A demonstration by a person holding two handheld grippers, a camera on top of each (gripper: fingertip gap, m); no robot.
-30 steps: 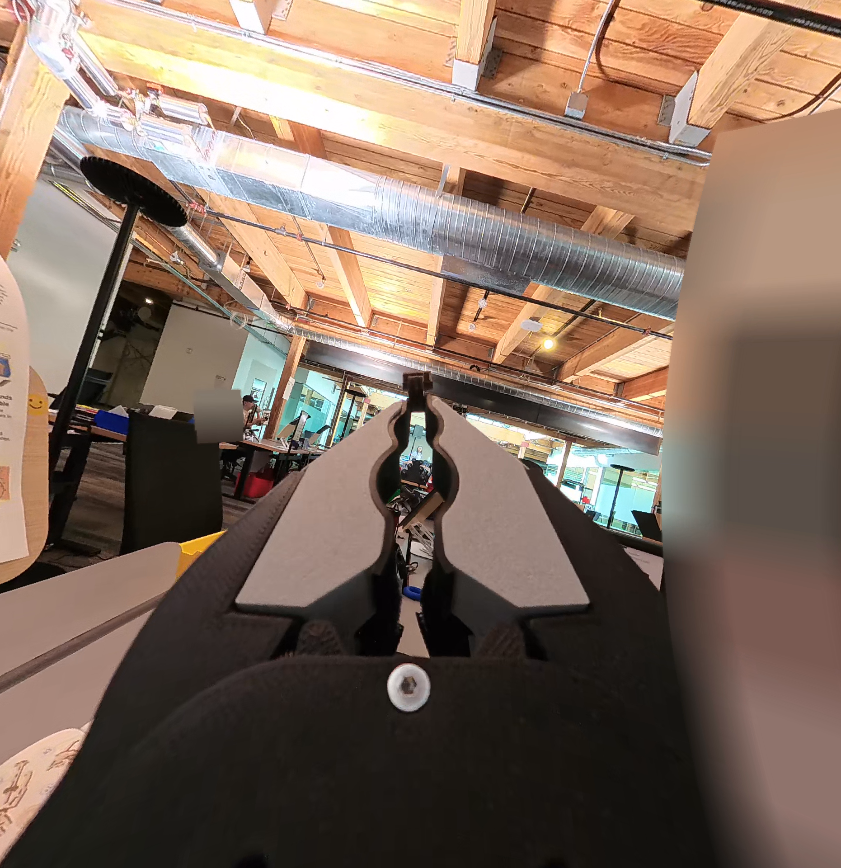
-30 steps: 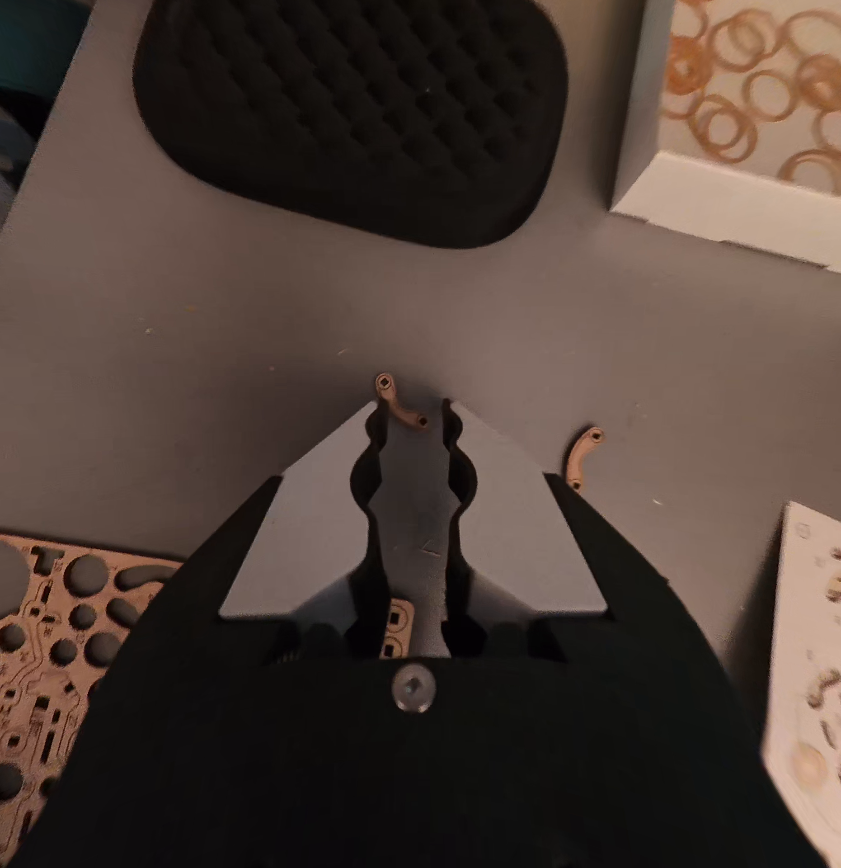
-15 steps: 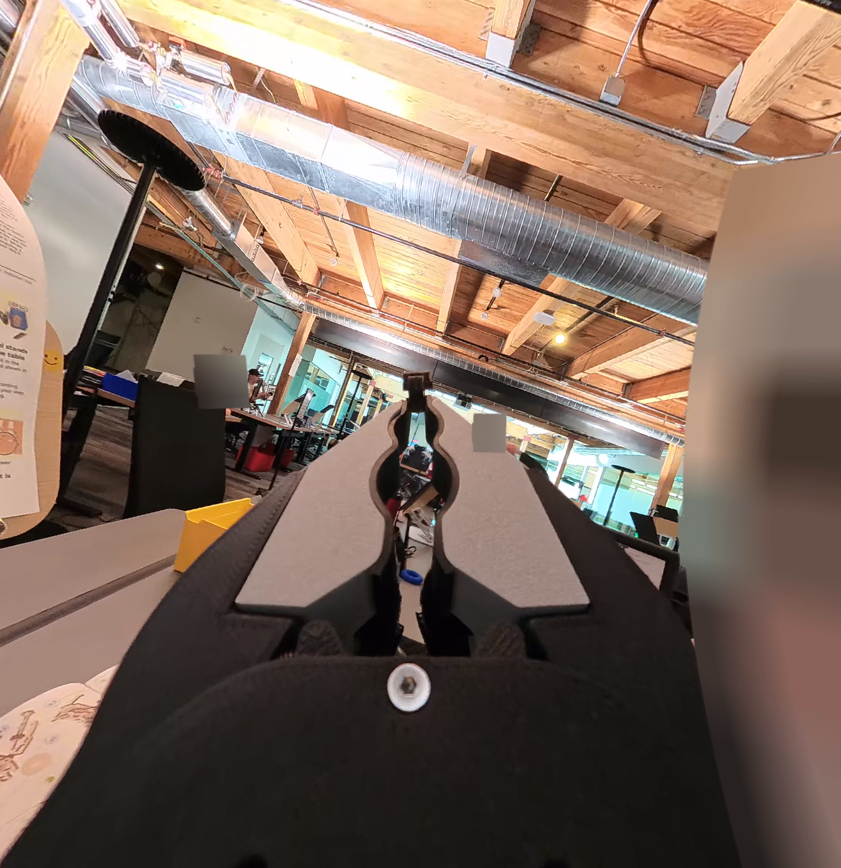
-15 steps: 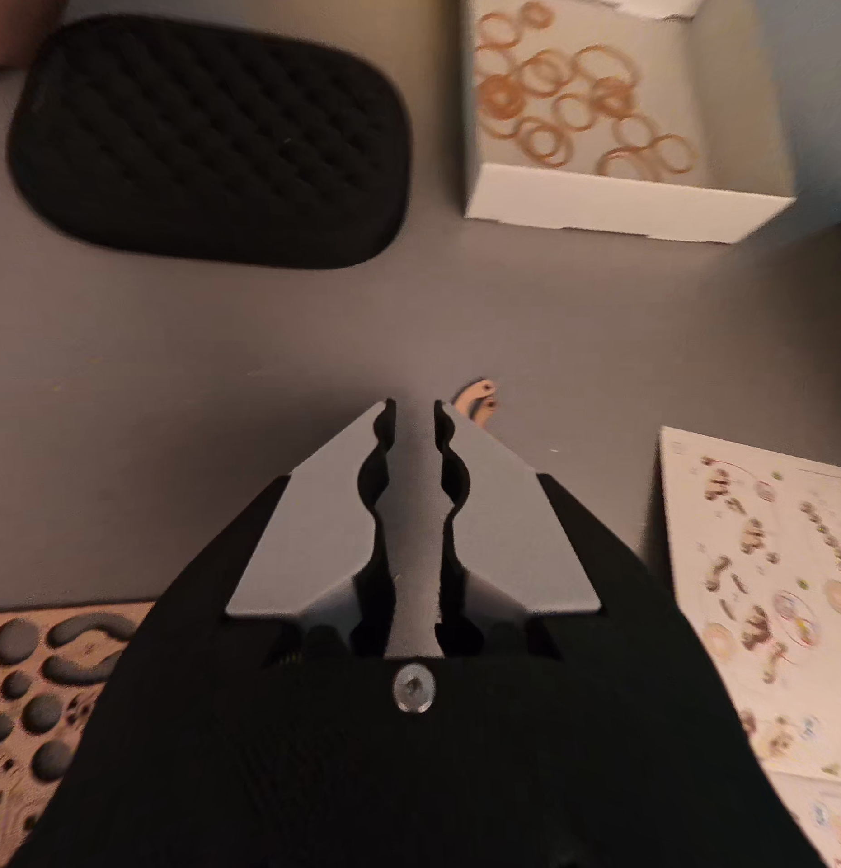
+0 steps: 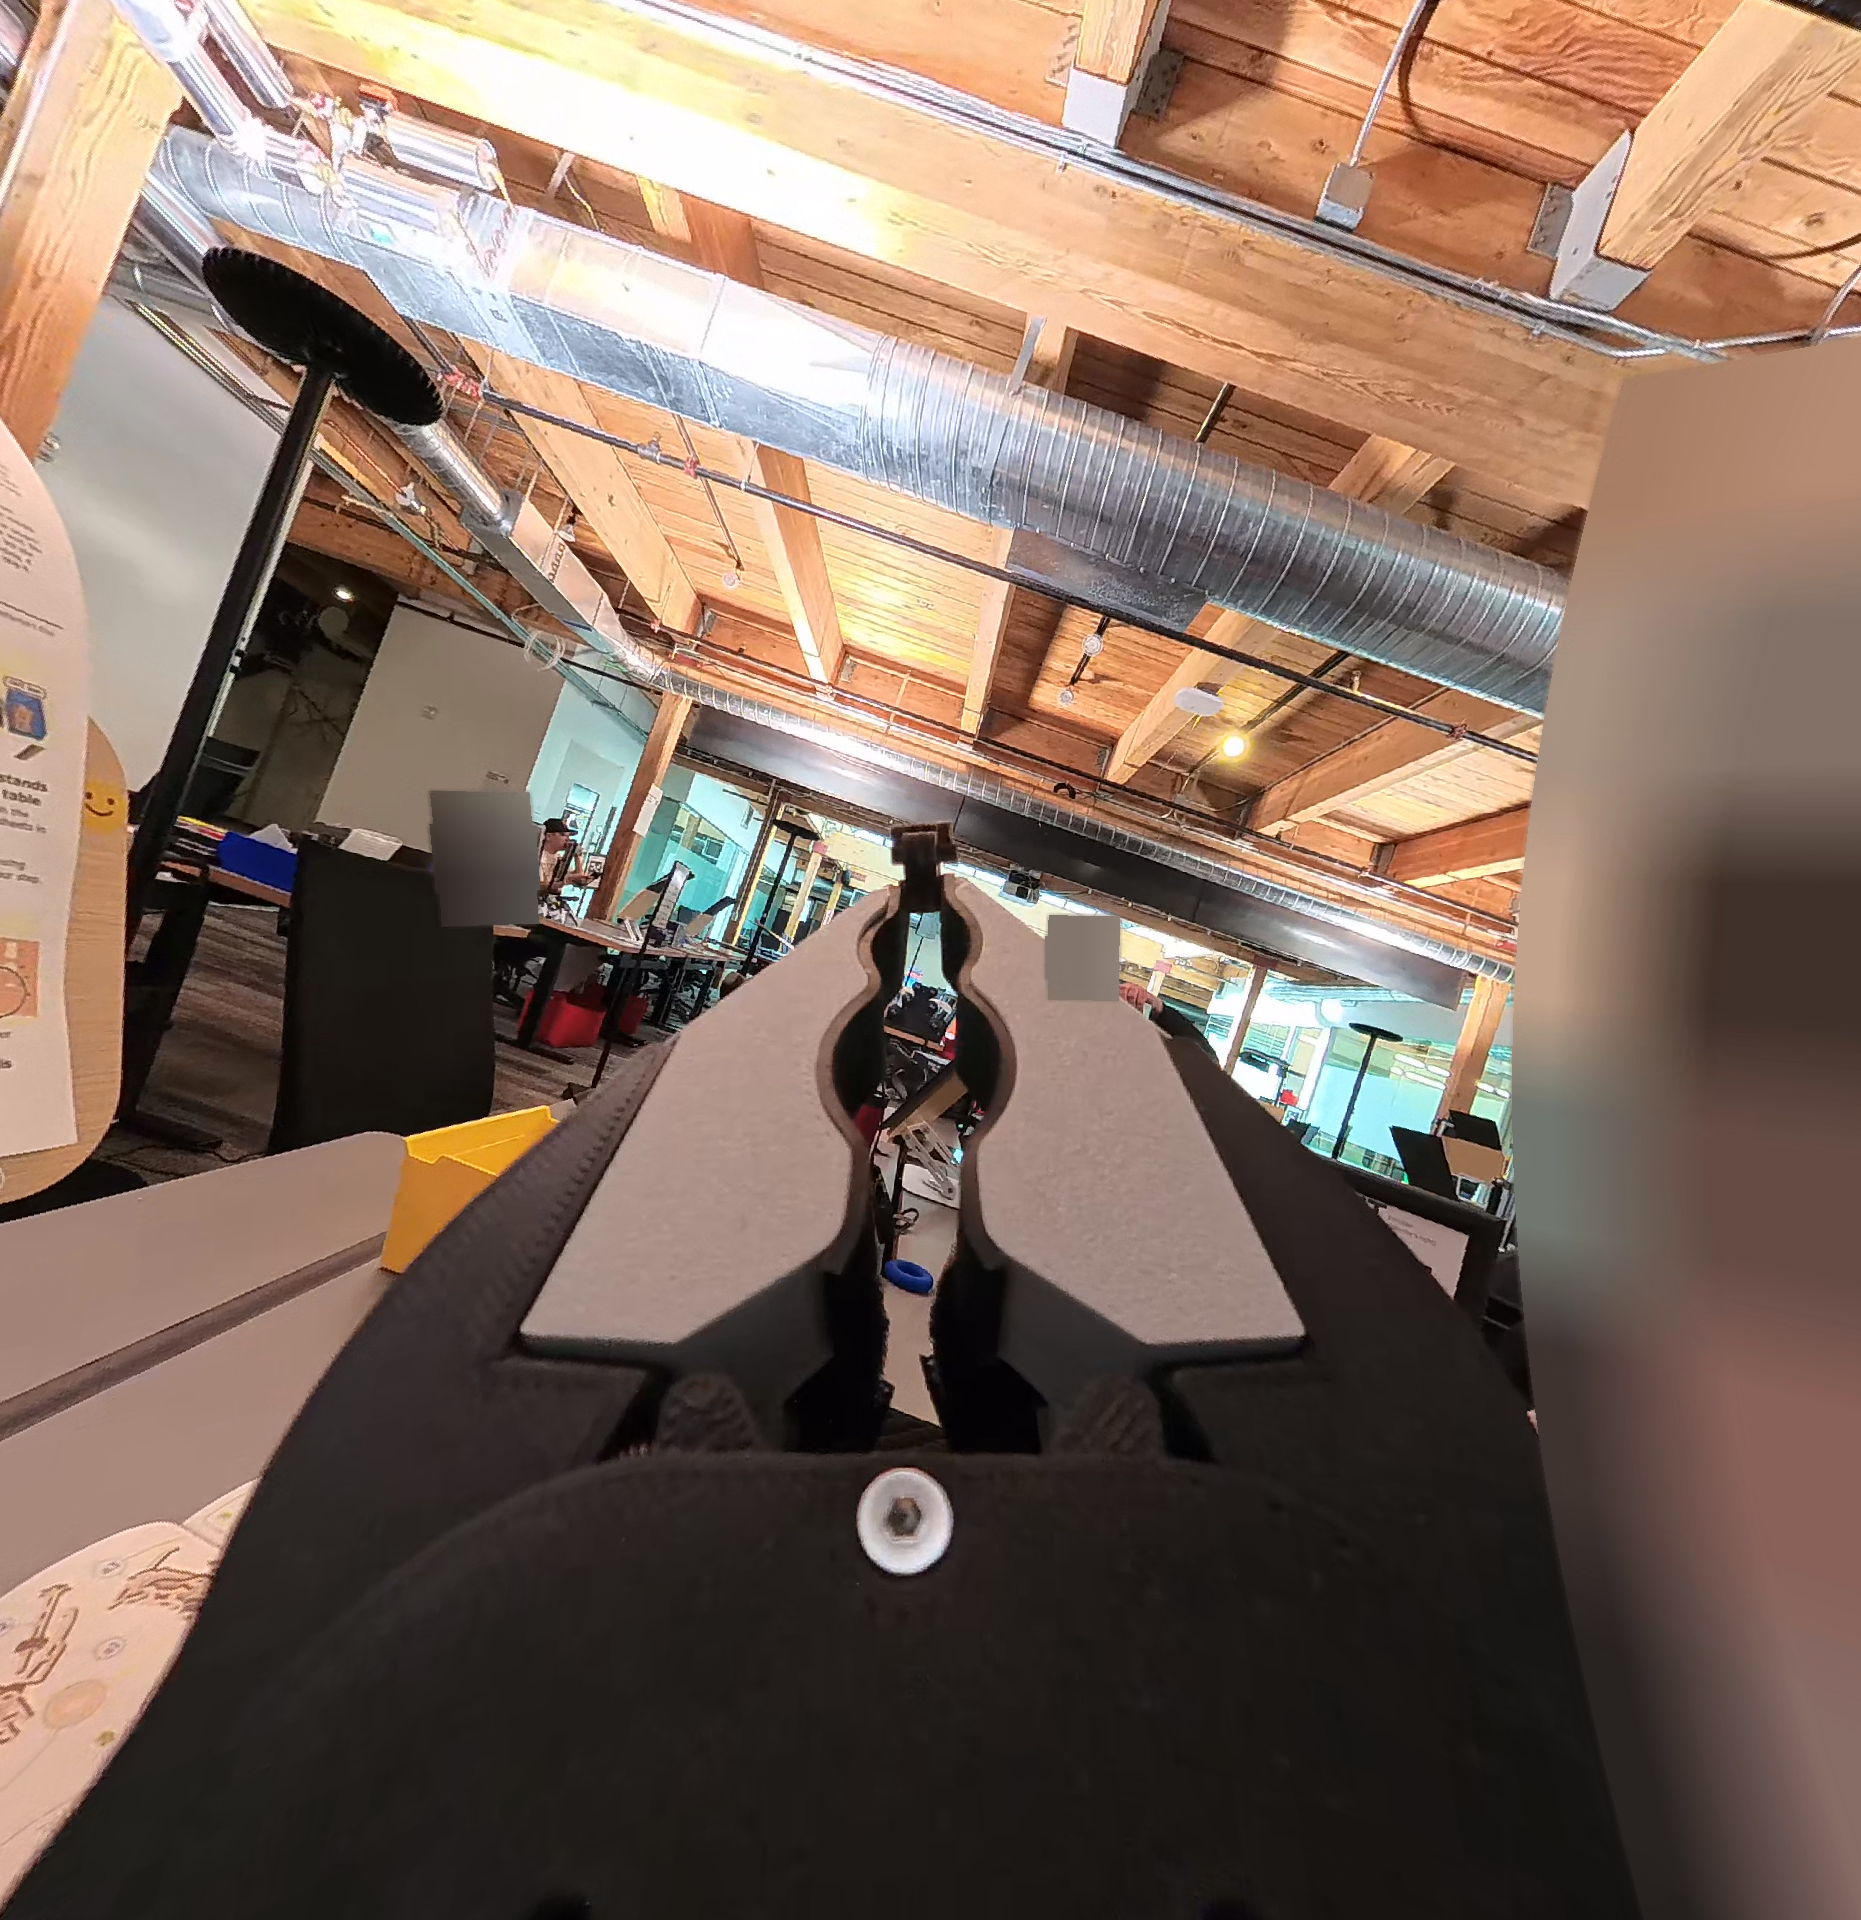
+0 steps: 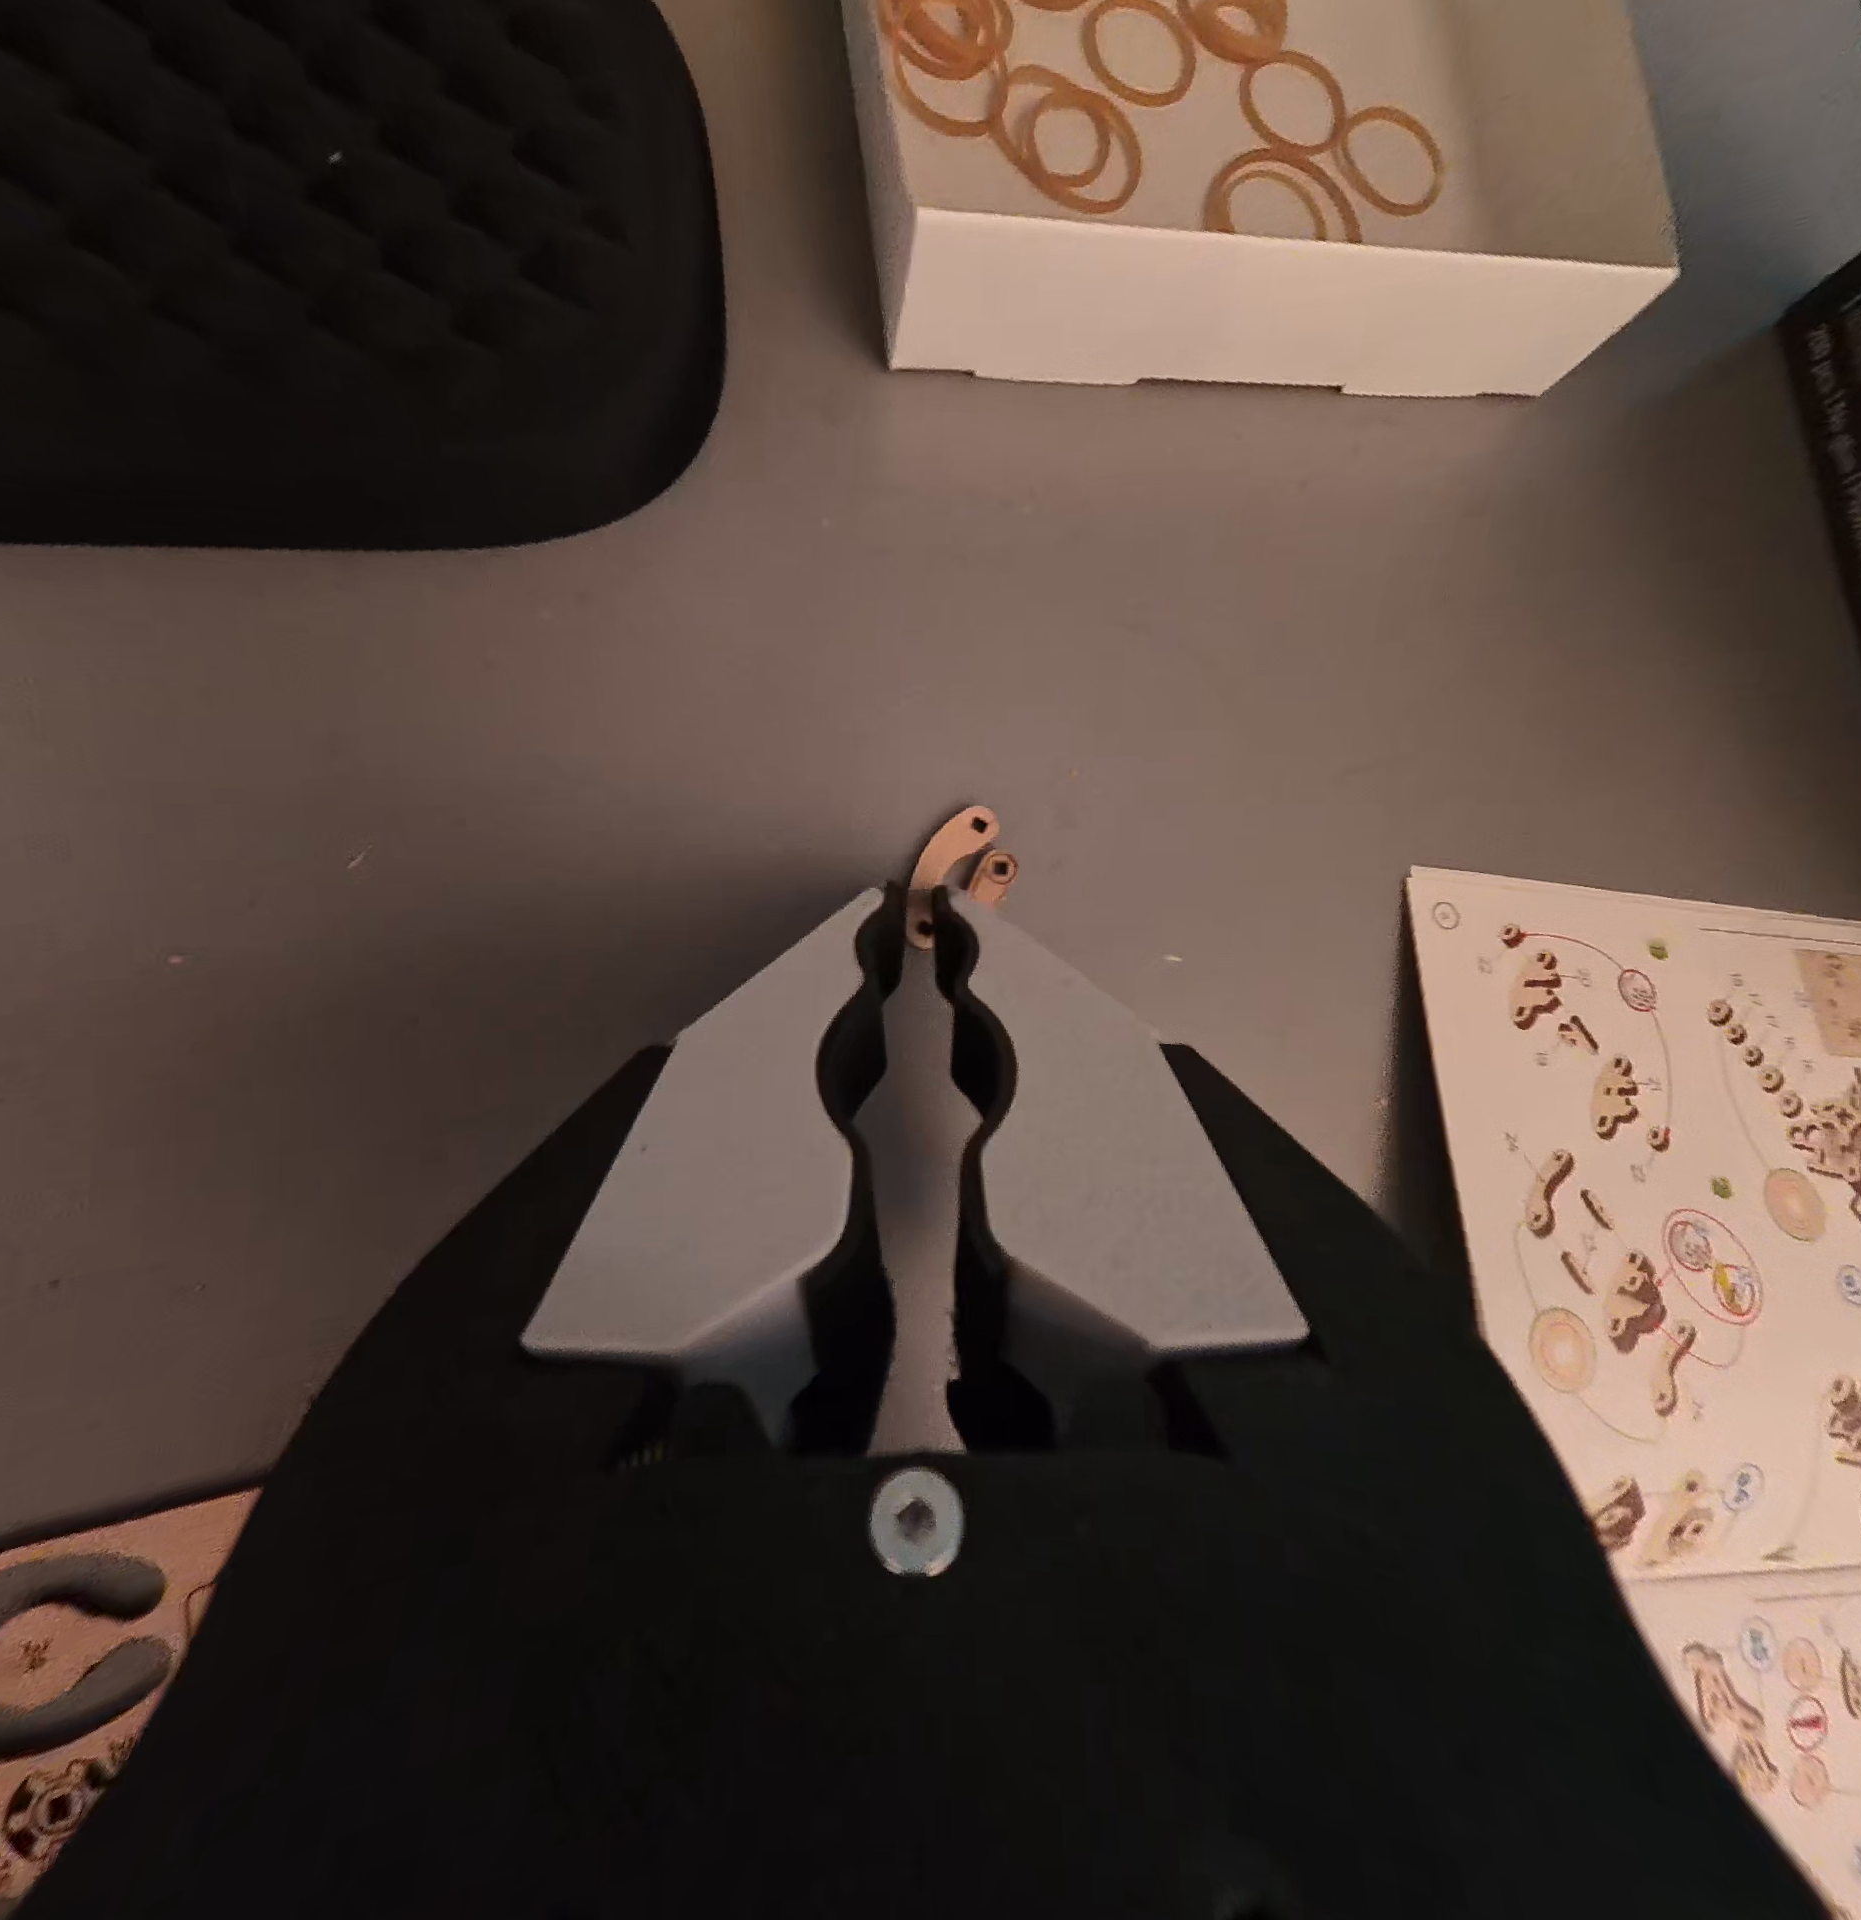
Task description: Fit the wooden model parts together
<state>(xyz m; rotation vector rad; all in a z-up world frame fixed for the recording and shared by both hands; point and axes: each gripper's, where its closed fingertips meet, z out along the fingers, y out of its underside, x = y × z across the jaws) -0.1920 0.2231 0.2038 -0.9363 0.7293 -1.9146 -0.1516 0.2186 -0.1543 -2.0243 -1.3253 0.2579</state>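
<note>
Holding a small dark wooden piece (image 5: 923,844) pinched at the very tip of my left gripper (image 5: 923,883), I have that tool tilted up toward twelve o'clock, aimed at the ceiling beams rather than the table; its fingers are squeezed together on the piece. My right gripper (image 6: 923,914) points almost straight down at the grey table (image 6: 490,779), and its tips are closed onto the lower end of a curved wooden link (image 6: 947,862). A second curved link (image 6: 993,878) lies just beside it at about one o'clock, touching or nearly so; I cannot tell which.

As I judge it, the fitting is barely begun: each tool holds one part, and nothing is joined yet. The punched-out wooden sheet (image 6: 64,1662) at seven o'clock still carries pieces, and the instruction sheet (image 6: 1653,1195) lies open at three o'clock. The white box of rubber bands (image 6: 1217,281) sits at one o'clock, the black foam pad (image 6: 313,260) at ten. What remains is bringing the two held parts together.
</note>
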